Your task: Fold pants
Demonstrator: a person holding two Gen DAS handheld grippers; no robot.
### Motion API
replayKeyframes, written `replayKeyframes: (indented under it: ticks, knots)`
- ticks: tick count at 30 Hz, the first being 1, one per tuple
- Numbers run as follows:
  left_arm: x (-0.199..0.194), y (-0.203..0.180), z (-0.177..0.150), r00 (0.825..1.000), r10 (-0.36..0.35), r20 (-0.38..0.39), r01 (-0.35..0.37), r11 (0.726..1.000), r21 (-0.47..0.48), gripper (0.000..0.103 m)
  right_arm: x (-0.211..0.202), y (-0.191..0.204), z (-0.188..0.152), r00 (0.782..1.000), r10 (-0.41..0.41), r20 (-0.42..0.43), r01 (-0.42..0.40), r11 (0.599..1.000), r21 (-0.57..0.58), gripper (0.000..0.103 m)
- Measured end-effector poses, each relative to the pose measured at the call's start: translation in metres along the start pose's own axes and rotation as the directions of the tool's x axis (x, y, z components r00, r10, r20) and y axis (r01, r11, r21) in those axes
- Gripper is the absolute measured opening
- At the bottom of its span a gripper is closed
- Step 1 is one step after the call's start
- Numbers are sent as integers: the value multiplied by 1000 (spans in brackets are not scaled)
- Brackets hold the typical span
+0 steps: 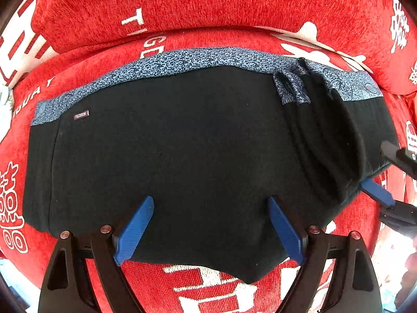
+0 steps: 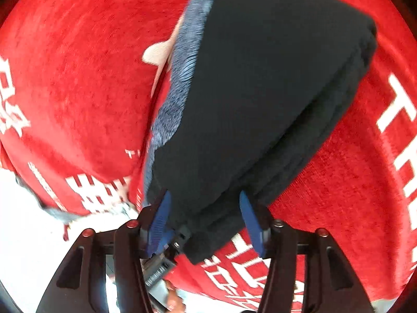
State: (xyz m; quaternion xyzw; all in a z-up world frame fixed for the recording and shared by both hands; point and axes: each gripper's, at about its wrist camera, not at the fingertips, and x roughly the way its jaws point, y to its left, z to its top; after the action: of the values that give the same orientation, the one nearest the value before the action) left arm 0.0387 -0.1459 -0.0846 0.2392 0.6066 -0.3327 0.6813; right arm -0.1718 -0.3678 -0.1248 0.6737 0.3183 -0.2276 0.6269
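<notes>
Black pants (image 1: pixel 182 156) with a blue patterned waistband (image 1: pixel 198 58) lie folded flat on a red sofa seat (image 1: pixel 234 287). A bunched fold (image 1: pixel 325 135) rises at their right end. My left gripper (image 1: pixel 209 200) hovers open over the near edge of the pants, pointing down, with nothing between its pads. At the right edge of the left wrist view, my right gripper (image 1: pixel 383 172) straddles the right corner of the pants. In the blurred right wrist view, that stacked end of the pants (image 2: pixel 247 104) lies between the spread blue fingers (image 2: pixel 161 216) of the right gripper (image 2: pixel 204 203), which do not clamp it.
A red back cushion (image 1: pixel 208 2) with white lettering stands behind the pants. The red seat cover (image 2: pixel 351 195) carries white characters all around. Pale floor (image 2: pixel 26 234) shows past the sofa's edge at the lower left of the right wrist view.
</notes>
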Motion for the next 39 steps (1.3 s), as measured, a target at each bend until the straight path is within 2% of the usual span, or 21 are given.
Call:
replayKeyframes:
  ticks: [4, 6, 7, 8, 10, 12, 16, 18, 20, 22, 24, 25, 26, 28, 29, 31, 34, 35, 37, 38, 39]
  knots:
    - [1, 0, 1, 1000, 2, -6, -2, 1000, 1, 90, 3, -8, 4, 999, 32, -5, -31, 994, 101, 58]
    - [1, 0, 0, 1000, 3, -10, -3, 1000, -4, 90, 3, -4, 5, 1000, 7, -10, -6, 997, 81, 42]
    - [0, 1, 0, 1000, 3, -9, -3, 1000, -5, 90, 2, -1, 6, 1000, -10, -10, 11, 998, 58, 19]
    - [0, 1, -1, 1000, 4, -8, -4, 1000, -5, 90, 1, 1, 6, 1000, -13, -10, 13, 999, 41, 10]
    - [1, -1, 0, 1000, 5, -7, -5, 1000, -3, 90, 0, 8, 4, 1000, 5, -7, -4, 1000, 19, 5]
    - [2, -1, 1, 1000, 2, -5, -2, 1000, -5, 90, 0, 13, 0, 1000, 0, -8, 0, 1000, -4, 5]
    - [3, -1, -1, 1000, 10, 7, -10, 1000, -1, 90, 23, -1, -14, 997, -56, -51, 58, 998, 37, 4]
    - [0, -1, 0, 1000, 20, 0, -20, 1000, -6, 90, 29, 2, -16, 995, -87, -54, 87, 996, -1, 4]
    - [-6, 0, 1, 1000, 26, 2, -26, 1000, -9, 90, 26, 19, -16, 990, -108, -91, 100, 991, -86, 10]
    - [-19, 0, 4, 1000, 16, 25, -16, 1000, 0, 90, 17, 44, -17, 978, -152, -142, 115, 965, -237, 12]
    - [-29, -2, 8, 999, 5, 42, -5, 1000, 12, 90, -2, 69, -13, 978, -182, -106, 130, 916, -379, 32]
    - [-36, -7, 13, 998, -6, 57, 4, 1000, 21, 90, -15, 80, -6, 979, -193, -60, 148, 888, -435, 43]
    - [-41, -13, 18, 997, -16, 69, 14, 999, 29, 90, -26, 88, 4, 979, -206, -11, 177, 865, -469, 44]
    - [-50, -28, 30, 994, -49, 97, 45, 998, 49, 90, -42, 97, 33, 962, -259, 82, 265, 828, -495, 40]
    - [-53, -40, 38, 992, -69, 108, 62, 996, 64, 90, -44, 98, 52, 953, -283, 103, 297, 820, -489, 28]
    - [-53, -66, 54, 987, -98, 129, 86, 992, 90, 90, -42, 97, 80, 944, -308, 121, 327, 810, -488, 17]
    - [-37, -104, 76, 985, -137, 109, 125, 986, 111, 90, -20, 94, 116, 921, -365, 137, 381, 772, -509, 17]
    - [-28, -112, 80, 986, -135, 100, 124, 986, 114, 90, -12, 91, 123, 917, -375, 138, 390, 765, -513, 17]
    - [-2, -122, 82, 995, -72, 70, 63, 990, 125, 89, 11, 78, 126, 910, -400, 107, 396, 766, -506, 17]
    - [13, -121, 81, 999, -29, 32, 25, 992, 120, 86, 19, 72, 125, 911, -400, 96, 393, 777, -492, 17]
    - [30, -114, 77, 999, -20, -28, 23, 995, 98, 81, 21, 70, 120, 920, -380, 98, 377, 788, -486, 17]
